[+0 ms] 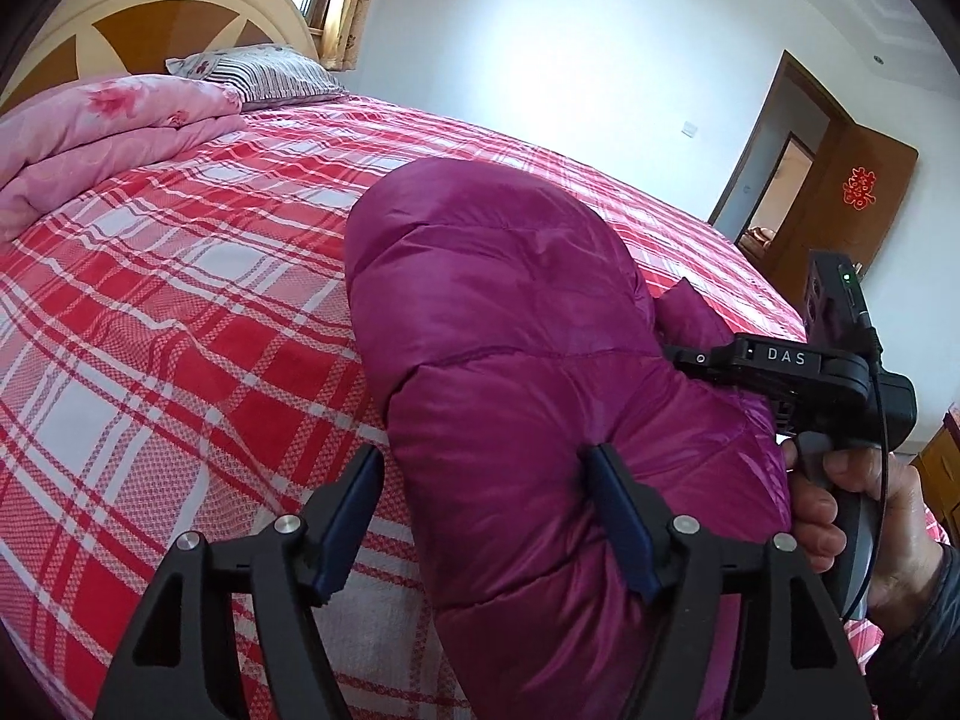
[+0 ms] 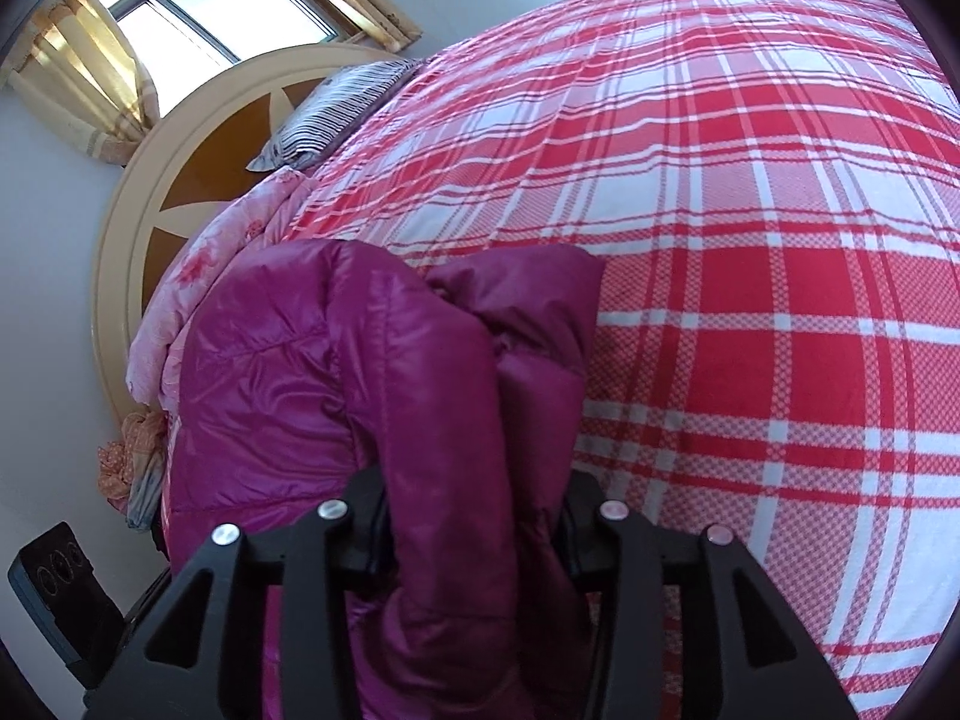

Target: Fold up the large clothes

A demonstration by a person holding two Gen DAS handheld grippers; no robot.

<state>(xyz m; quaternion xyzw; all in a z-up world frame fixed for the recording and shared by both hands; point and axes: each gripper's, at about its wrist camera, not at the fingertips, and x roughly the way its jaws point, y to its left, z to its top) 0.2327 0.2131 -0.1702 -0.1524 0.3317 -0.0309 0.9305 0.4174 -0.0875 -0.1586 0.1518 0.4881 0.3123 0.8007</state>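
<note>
The magenta padded jacket [image 1: 528, 360], folded into a bundle, lies on the plaid bed [image 1: 180, 312] near its side edge. Left tongs [image 1: 486, 510]: wide, one finger against the jacket. Right tongs [image 2: 474, 534]: jacket fold between the fingers; grip cannot be determined.

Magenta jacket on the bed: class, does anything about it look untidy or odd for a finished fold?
Yes. The magenta jacket on the plaid bed sheet is a puffy bundle, not flat. At its right edge, loose layers bunch unevenly, and a corner pokes out near the right gripper.
</note>
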